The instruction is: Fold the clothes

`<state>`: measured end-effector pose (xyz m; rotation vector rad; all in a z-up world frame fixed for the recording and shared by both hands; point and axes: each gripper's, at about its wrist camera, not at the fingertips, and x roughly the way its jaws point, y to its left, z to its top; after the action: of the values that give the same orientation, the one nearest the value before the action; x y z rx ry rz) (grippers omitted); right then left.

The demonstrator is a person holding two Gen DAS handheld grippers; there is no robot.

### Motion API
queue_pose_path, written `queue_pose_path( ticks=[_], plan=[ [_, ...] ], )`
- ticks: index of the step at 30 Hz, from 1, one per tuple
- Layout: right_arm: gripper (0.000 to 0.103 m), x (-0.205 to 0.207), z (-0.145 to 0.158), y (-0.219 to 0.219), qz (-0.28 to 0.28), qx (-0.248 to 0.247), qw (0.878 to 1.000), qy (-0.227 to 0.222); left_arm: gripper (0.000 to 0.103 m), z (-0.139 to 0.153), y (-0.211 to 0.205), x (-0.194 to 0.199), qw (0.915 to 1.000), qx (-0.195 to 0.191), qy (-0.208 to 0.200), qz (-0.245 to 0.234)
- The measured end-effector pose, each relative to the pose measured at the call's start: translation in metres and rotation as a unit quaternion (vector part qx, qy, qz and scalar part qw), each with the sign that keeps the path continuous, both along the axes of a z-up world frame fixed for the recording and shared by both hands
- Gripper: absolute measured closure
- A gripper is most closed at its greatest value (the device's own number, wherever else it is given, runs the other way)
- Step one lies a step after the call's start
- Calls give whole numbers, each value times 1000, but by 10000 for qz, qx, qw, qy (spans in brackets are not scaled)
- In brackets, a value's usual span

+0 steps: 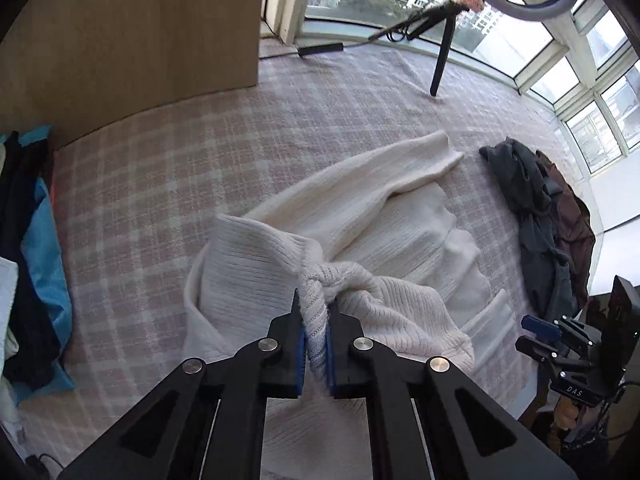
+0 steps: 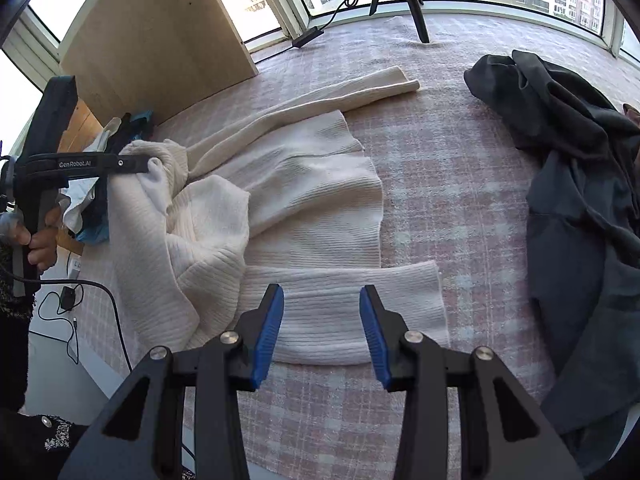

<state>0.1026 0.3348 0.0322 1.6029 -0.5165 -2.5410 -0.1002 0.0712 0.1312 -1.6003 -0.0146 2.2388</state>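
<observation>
A cream ribbed sweater point(image 2: 304, 200) lies across the middle of a pink plaid cover point(image 2: 452, 184), and everything else is placed from it. Far to its left, at the cover's edge, sits a pile of blue and dark clothes point(image 1: 36, 264). Behind the sweater on the left stands a wooden board point(image 2: 156, 40). The left tool point(image 1: 316, 322) is pressed together on a bunched fold at the sweater's left side, lifting that part off the cover; the right wrist view shows the same tool point(image 2: 150, 166) buried in the raised knit. The sweater's body lies flat, one sleeve point(image 2: 320, 96) stretching away toward the window, the other sleeve point(image 2: 352, 312) lying crosswise along the near edge. The right tool point(image 2: 322, 312) hangs just above this near sleeve with its blue pads point(image 2: 268, 336) spread wide, holding nothing. Behind the sweater stands a tripod leg point(image 2: 412, 4). To the sweater's right, apart from it, lies a heap of dark grey clothes point(image 2: 580, 184).
</observation>
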Motion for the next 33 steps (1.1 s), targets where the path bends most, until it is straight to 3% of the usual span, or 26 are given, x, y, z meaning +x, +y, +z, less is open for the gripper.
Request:
queue_pose_path(
  ticks=[4,6,10,14,18,21,22,23,24,26,28,31,33],
  plan=[
    [64,-8,7,-25,473,-21,9987,211,96,32,-101,3,9919,-109,568,1131],
    [64,-13,11,-46,825,38,9960,352,96,26,-142,9,9874,-86,470,1508],
    [60,-30,15,-84,1562,394,9849,634,96,5,-186,32,9819,-96,280,1870],
    [56,-33,17,-98,2267,527,9699,712,96,-9,-203,45,9785,-38,176,2054],
    [47,-24,26,-117,3012,884,9443,987,96,-16,-210,51,9778,-64,132,2088],
    [46,-30,25,-142,3344,1045,9277,1293,96,-16,-207,53,9776,-37,108,2100],
    [47,-34,22,-149,3413,1137,9233,1342,96,-15,-207,53,9777,-26,111,2099],
    [66,-39,15,-157,3463,1264,9209,1268,96,-13,-205,54,9778,24,107,2093],
    [94,-47,9,-162,3428,1351,9235,1066,96,-10,-204,54,9780,100,115,2081],
    [97,-57,16,-150,3040,1120,9420,882,96,4,-207,61,9767,347,192,2109],
    [97,-54,49,-125,2643,680,9549,1171,96,23,-210,74,9762,650,256,2055],
    [97,-28,118,-80,2155,203,9627,1625,96,53,-206,100,9811,759,337,1749],
    [97,-8,152,-56,1854,3,9666,1768,96,57,-196,107,9852,794,240,1500]
  ],
)
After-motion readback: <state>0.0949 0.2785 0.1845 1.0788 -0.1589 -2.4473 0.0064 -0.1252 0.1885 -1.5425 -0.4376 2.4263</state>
